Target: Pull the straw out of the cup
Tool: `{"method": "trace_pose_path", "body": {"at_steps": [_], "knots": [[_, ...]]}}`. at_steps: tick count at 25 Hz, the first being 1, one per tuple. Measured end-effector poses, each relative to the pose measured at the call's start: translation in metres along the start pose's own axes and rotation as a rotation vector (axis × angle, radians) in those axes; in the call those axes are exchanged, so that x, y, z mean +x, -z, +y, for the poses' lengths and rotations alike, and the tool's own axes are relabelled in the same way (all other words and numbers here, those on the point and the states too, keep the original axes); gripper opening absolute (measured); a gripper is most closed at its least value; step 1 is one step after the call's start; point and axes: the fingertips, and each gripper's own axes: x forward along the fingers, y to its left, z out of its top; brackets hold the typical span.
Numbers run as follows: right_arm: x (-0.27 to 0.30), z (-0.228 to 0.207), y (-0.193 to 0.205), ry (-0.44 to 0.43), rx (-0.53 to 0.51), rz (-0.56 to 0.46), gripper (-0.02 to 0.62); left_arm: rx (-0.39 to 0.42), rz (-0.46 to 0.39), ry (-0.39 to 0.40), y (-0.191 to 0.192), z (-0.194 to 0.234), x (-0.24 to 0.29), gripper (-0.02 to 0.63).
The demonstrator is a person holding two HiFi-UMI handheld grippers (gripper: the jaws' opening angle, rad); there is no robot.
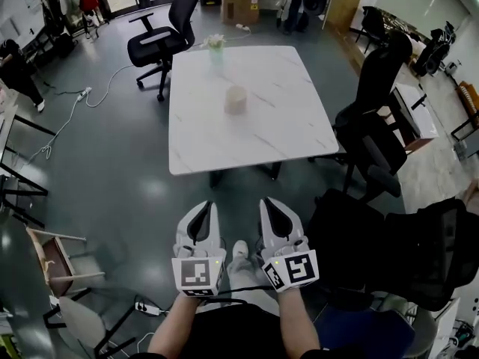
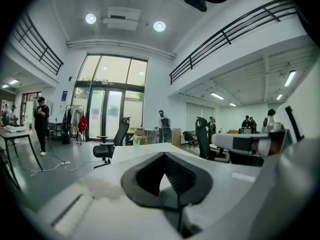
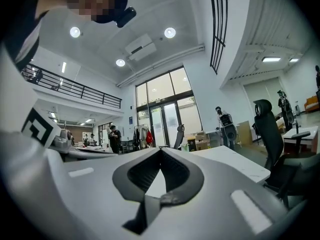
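Jaws together, nothing held, on left gripper (image 1: 206,206) and right gripper (image 1: 267,204); pale green plastic cup (image 1: 215,53) way ahead across white marble table (image 1: 288,126)

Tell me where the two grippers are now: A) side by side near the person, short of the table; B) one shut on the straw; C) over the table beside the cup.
A: the head view shows the left gripper and right gripper over the floor, the cup across the table.
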Motion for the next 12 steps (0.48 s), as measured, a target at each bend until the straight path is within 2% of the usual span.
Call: {"method": "trace_pose_path", "body": {"at_steps": [6, 12], "knots": [[0.041, -0.043, -0.013, -0.005, 0.007, 0.018, 0.003, 0.012, -0.015, 0.015, -0.025, -0.005, 0.066, 0.000], [0.068, -0.046, -0.018, -0.044, 0.012, 0.020, 0.003, 0.026, -0.023, 0.000, -0.035, 0.001, 0.085, 0.002]]}}
